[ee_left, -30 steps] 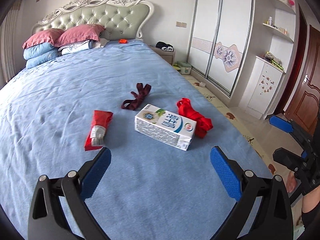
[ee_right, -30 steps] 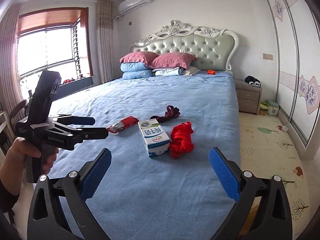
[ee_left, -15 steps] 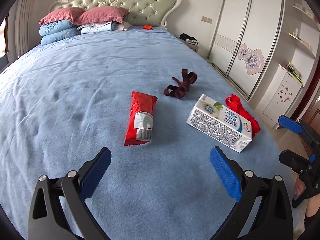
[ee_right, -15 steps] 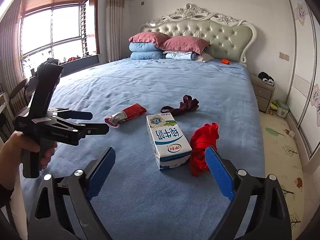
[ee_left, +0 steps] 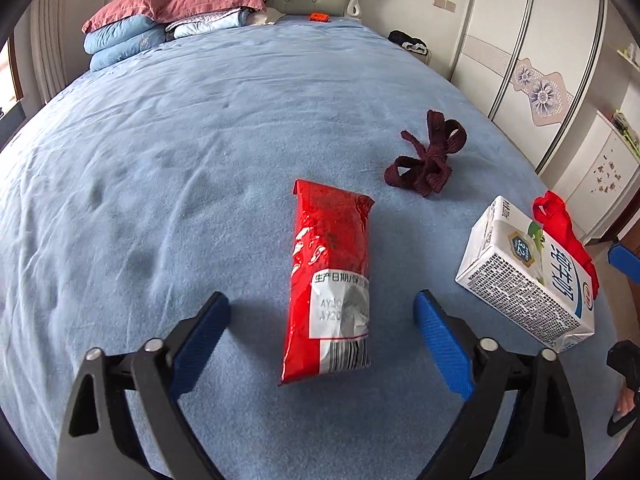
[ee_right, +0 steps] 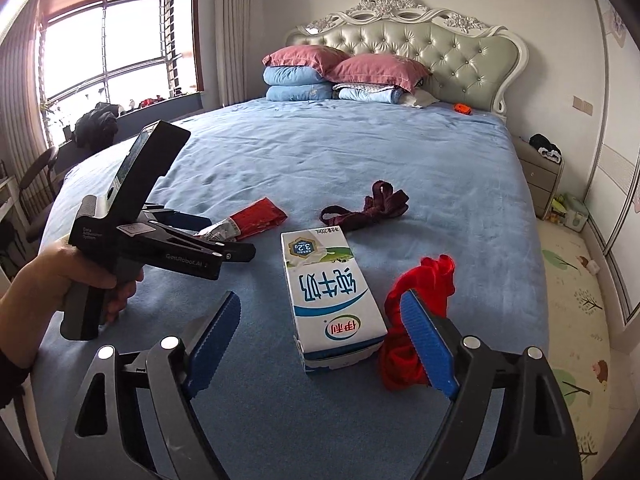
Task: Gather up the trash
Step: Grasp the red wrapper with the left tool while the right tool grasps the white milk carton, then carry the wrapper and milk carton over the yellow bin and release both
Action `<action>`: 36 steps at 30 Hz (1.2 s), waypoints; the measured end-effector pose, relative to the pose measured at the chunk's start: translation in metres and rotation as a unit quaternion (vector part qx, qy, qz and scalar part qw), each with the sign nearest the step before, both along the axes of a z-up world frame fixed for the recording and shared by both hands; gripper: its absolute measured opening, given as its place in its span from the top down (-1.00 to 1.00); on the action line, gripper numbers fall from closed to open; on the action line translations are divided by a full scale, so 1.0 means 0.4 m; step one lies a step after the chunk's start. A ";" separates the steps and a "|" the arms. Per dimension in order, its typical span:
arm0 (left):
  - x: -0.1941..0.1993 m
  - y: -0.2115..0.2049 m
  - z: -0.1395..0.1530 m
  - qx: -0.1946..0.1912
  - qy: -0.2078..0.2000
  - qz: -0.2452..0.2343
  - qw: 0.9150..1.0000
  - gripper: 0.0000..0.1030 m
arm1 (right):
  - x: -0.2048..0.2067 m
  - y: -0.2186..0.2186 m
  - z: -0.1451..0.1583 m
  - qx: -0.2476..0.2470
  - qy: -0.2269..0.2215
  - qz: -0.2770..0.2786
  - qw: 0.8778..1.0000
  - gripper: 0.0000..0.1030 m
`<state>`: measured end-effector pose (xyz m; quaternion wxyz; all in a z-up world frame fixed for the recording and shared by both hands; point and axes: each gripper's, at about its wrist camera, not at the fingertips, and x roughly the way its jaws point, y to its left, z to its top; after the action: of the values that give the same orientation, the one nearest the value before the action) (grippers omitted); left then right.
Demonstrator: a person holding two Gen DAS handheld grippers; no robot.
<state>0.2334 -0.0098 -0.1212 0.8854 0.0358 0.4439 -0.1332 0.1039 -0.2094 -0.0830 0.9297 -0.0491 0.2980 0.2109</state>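
A red snack wrapper (ee_left: 330,280) lies flat on the blue bed. My left gripper (ee_left: 322,338) is open, its blue pads on either side of the wrapper's near end, not touching it. A white milk carton (ee_right: 330,292) lies on its side; it also shows in the left wrist view (ee_left: 524,280). My right gripper (ee_right: 320,340) is open, its pads straddling the carton's near end. The left gripper (ee_right: 208,236) shows in the right wrist view, low over the wrapper (ee_right: 256,218).
A red cloth (ee_right: 420,304) lies against the carton's right side, partly behind my right pad. A dark maroon cloth (ee_left: 428,160) lies farther up the bed. Pillows (ee_right: 340,72) and the headboard (ee_right: 420,36) are at the far end. A nightstand (ee_right: 540,176) and wardrobe (ee_left: 520,52) stand right of the bed.
My left gripper has moved forward and left until the wrapper sits between its pads. My right gripper has moved forward and down until its pads flank the carton.
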 end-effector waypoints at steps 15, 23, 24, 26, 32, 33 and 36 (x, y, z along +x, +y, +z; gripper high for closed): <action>-0.085 0.038 0.045 -0.066 -0.002 -0.040 0.997 0.38 | 0.092 0.025 -0.034 -0.030 0.052 0.004 0.998 -0.47; -0.144 0.032 0.093 -0.078 -0.016 -0.056 0.995 0.37 | 0.138 0.045 -0.062 -0.041 0.088 0.017 0.995 -0.08; -0.150 0.028 0.097 -0.078 -0.016 -0.058 0.995 0.37 | 0.132 0.050 -0.061 -0.045 0.083 0.015 0.995 -0.06; -0.162 0.023 0.108 -0.073 -0.022 -0.062 0.995 0.37 | 0.116 0.060 -0.058 -0.055 0.073 0.016 0.996 -0.05; -0.215 0.011 0.137 -0.071 -0.034 -0.068 0.995 0.37 | 0.029 0.058 -0.023 -0.056 0.031 0.014 0.998 -0.04; -0.227 0.009 0.139 -0.072 -0.035 -0.067 0.995 0.37 | 0.014 0.054 -0.016 -0.055 0.026 0.013 0.998 -0.04; -0.266 -0.005 0.148 -0.070 -0.035 -0.071 0.994 0.37 | -0.038 0.024 0.000 -0.046 0.017 0.008 0.999 -0.04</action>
<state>0.1270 -0.0119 -0.0622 0.8888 0.0100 0.3988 -0.2254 0.0887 -0.1997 -0.0831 0.9196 -0.0910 0.3223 0.2052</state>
